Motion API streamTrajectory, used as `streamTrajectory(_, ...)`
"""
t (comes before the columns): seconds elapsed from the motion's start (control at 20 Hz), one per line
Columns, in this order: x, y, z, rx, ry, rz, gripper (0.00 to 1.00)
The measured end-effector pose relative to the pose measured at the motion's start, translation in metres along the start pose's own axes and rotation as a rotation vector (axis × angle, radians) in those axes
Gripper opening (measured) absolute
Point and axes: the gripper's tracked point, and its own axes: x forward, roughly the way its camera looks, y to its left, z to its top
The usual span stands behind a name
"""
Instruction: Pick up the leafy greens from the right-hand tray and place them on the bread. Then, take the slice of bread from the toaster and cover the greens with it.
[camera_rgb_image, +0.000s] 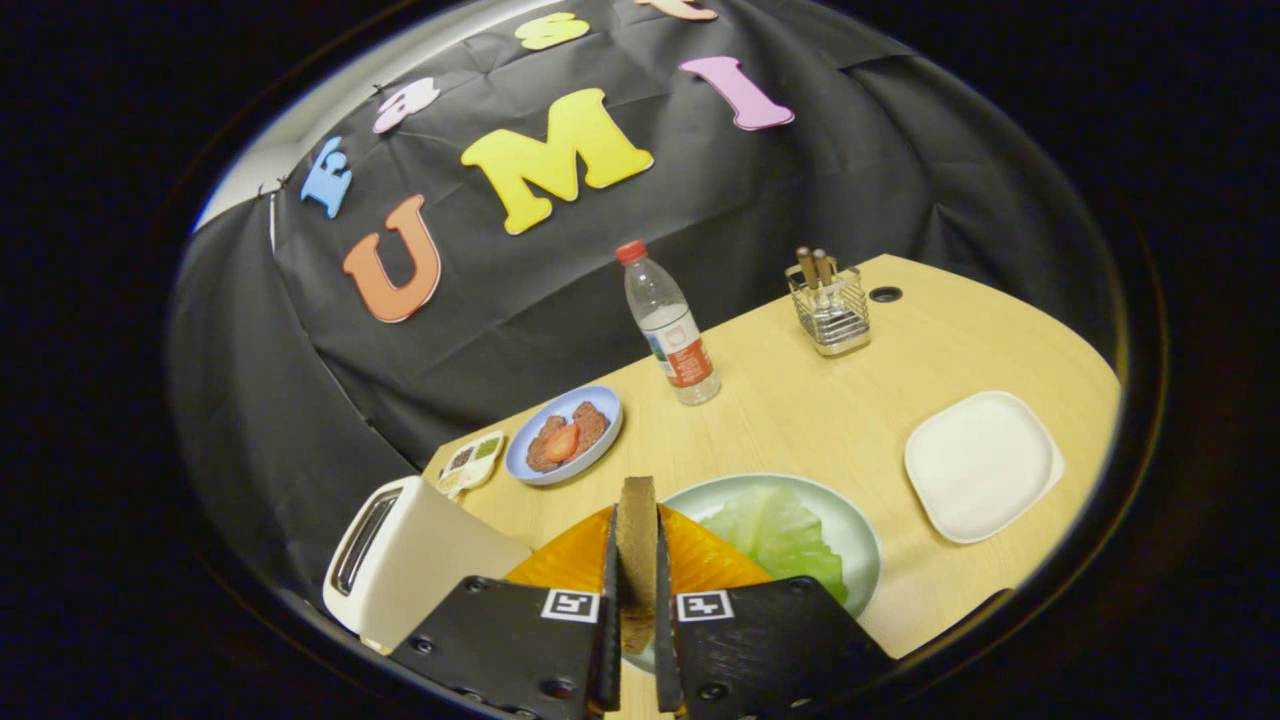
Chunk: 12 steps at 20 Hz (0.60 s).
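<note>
You had the gripper clamped on the slice of bread, both fingers pressing its flat faces so it stood on edge between them, its long axis running up and away from the fingertips. The leafy greens lay just ahead of the fingers and slightly to their right, spread flat on the pale green plate; whether bread lay under them could not be told. An orange plate or tray showed directly behind the held slice, touching or overlapping the green plate's near side. The toaster sat close on the left of the fingers, its slot empty as far as could be seen. Judging from this, the greens were already placed and you were carrying the cover slice. The coming move turned on one thing: the greens lay forward and right of an upright slice, so you would have needed to shift that way and tip the bread flat over them.
</note>
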Motion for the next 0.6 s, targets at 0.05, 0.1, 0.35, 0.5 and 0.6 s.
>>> streamTrajectory(0.05, -0.003, 0.002, 0.003, 0.009, -0.015, 0.011, 0.13)
streamTrajectory(0.1, -0.002, -0.005, 0.002, 0.004, -0.019, 0.000, 0.14)
streamTrajectory(0.35, 0.008, -0.038, -0.002, -0.046, -0.013, -0.100, 0.18)
streamTrajectory(0.5, 0.009, -0.053, -0.010, -0.082, 0.007, -0.145, 0.26)
streamTrajectory(0.6, 0.011, -0.059, -0.015, -0.096, 0.010, -0.153, 0.29)
